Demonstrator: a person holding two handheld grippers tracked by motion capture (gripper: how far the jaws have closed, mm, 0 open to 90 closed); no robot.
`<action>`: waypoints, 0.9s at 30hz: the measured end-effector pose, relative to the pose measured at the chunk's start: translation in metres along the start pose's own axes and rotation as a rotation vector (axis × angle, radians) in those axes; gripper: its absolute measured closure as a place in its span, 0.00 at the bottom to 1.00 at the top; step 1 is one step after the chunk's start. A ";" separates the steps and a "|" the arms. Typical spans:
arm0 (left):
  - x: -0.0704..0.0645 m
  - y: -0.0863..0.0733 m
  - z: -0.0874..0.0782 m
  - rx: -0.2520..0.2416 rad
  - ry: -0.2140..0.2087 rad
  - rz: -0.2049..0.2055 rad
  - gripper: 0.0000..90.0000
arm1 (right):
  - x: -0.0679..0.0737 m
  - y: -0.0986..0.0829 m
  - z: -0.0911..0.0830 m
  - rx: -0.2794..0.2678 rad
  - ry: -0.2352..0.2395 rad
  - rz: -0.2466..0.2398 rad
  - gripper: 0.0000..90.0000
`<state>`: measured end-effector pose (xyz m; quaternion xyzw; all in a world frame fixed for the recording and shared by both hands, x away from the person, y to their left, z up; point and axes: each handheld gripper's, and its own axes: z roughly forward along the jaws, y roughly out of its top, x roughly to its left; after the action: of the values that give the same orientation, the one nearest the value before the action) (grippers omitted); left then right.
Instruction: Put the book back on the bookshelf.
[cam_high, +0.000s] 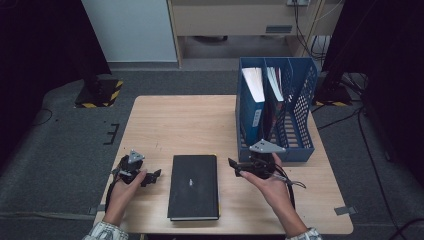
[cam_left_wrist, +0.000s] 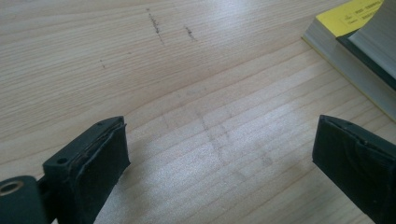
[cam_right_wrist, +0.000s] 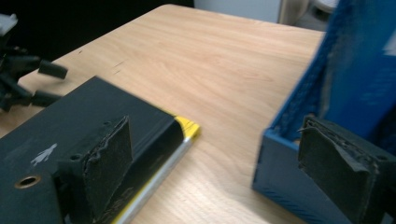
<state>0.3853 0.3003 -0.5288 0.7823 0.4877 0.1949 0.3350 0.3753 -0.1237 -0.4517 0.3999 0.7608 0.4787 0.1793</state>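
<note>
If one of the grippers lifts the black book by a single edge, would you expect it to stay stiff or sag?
The black book looks thick with a firm cover, so it probably stays fairly stiff. It seems heavy for one open gripper, so it may tilt from the right gripper. Lying flat, it should slide, not roll.

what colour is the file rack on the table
Blue, with perforated sides: the file rack shows best in the high view.

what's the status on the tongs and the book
Left tongs open, empty, left of book. Right tongs open, empty, between book and blue file rack. Black book flat on table, untouched. Nothing in the way.
</note>
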 end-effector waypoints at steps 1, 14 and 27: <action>0.000 0.000 -0.001 -0.007 -0.002 0.000 0.04 | 0.003 -0.001 0.002 0.007 0.008 -0.004 0.11; -0.016 0.012 -0.019 -0.074 -0.068 -0.004 0.05 | 0.031 -0.010 0.023 0.042 0.095 0.000 0.11; -0.032 0.020 -0.032 -0.123 -0.185 -0.006 0.07 | 0.053 -0.025 0.040 0.105 0.158 -0.032 0.11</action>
<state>0.3635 0.2759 -0.4915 0.7735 0.4441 0.1504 0.4266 0.3577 -0.0645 -0.4868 0.3575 0.8030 0.4650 0.1054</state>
